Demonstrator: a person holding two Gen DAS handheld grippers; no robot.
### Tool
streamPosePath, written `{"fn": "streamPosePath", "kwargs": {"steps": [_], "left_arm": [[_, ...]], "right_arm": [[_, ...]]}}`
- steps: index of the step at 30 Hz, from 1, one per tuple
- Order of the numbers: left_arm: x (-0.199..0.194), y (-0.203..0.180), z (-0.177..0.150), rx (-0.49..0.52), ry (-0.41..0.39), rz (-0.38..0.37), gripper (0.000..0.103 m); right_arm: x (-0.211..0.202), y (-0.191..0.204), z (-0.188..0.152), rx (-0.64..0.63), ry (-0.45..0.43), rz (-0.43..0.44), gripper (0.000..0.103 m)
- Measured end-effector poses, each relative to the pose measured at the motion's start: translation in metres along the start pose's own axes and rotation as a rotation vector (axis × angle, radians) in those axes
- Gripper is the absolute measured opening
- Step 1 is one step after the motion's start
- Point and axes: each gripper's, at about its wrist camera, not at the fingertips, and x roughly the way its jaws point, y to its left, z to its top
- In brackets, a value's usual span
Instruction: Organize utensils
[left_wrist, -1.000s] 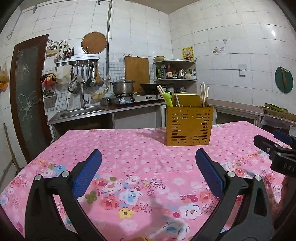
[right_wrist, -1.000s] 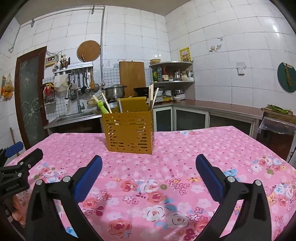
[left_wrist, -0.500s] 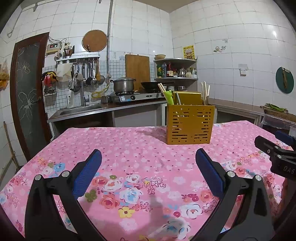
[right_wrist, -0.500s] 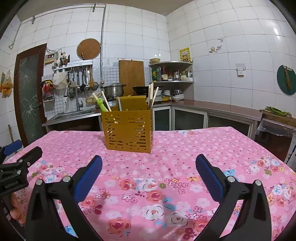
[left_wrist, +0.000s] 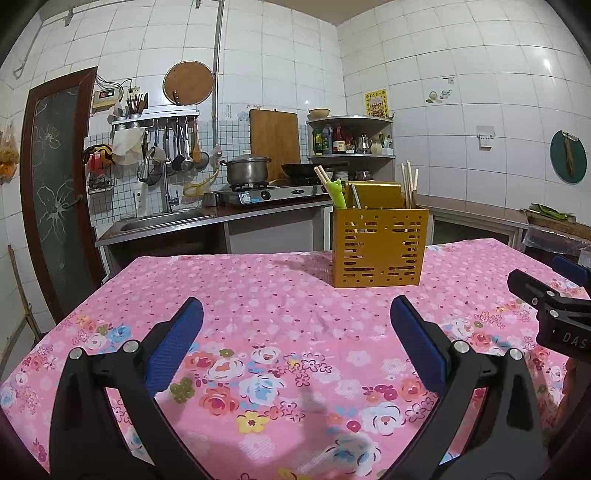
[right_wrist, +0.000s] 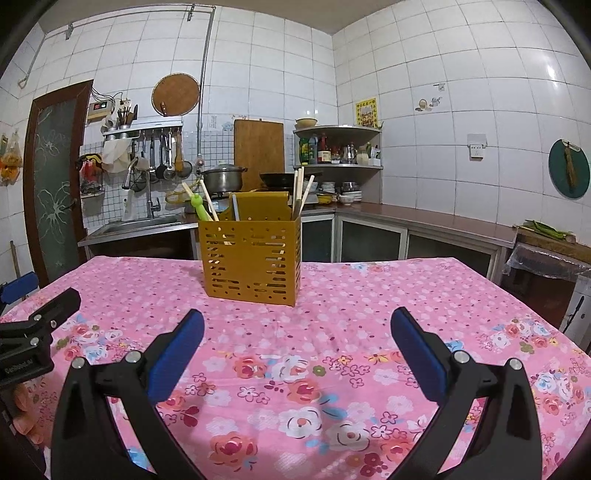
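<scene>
An orange slotted utensil holder (left_wrist: 379, 251) (right_wrist: 252, 258) stands upright on the pink floral tablecloth (left_wrist: 280, 332) (right_wrist: 351, 314). Wooden chopsticks (right_wrist: 302, 192) (left_wrist: 409, 182) and a green-handled utensil (right_wrist: 200, 208) (left_wrist: 338, 192) stick out of it. My left gripper (left_wrist: 295, 328) is open above the cloth, well short of the holder, nothing between its blue pads. My right gripper (right_wrist: 297, 332) is also open and empty, the holder ahead and slightly left. Each gripper shows at the edge of the other's view: the right one (left_wrist: 546, 306), the left one (right_wrist: 33, 332).
Behind the table runs a counter with a sink (left_wrist: 162, 219), a stove with a pot (left_wrist: 245, 171) and a wok, hanging ladles (left_wrist: 181, 147), a cutting board (left_wrist: 275, 142) and a corner shelf of bottles (right_wrist: 332, 149). A dark door (left_wrist: 55, 206) stands at left.
Both views have tipped slightly; the holder sits a little lower and farther in frame. Both grippers stay open and empty.
</scene>
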Motion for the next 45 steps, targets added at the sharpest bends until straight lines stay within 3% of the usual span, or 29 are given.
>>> {"fn": "streamPosePath", "kwargs": {"steps": [45], "left_arm": [[-0.0011,0.0006,-0.0003,0.004,0.005,-0.008,0.098]], "right_arm": [[-0.0008,-0.0018,-0.0002,0.002,0.005,-0.014,0.099]]}}
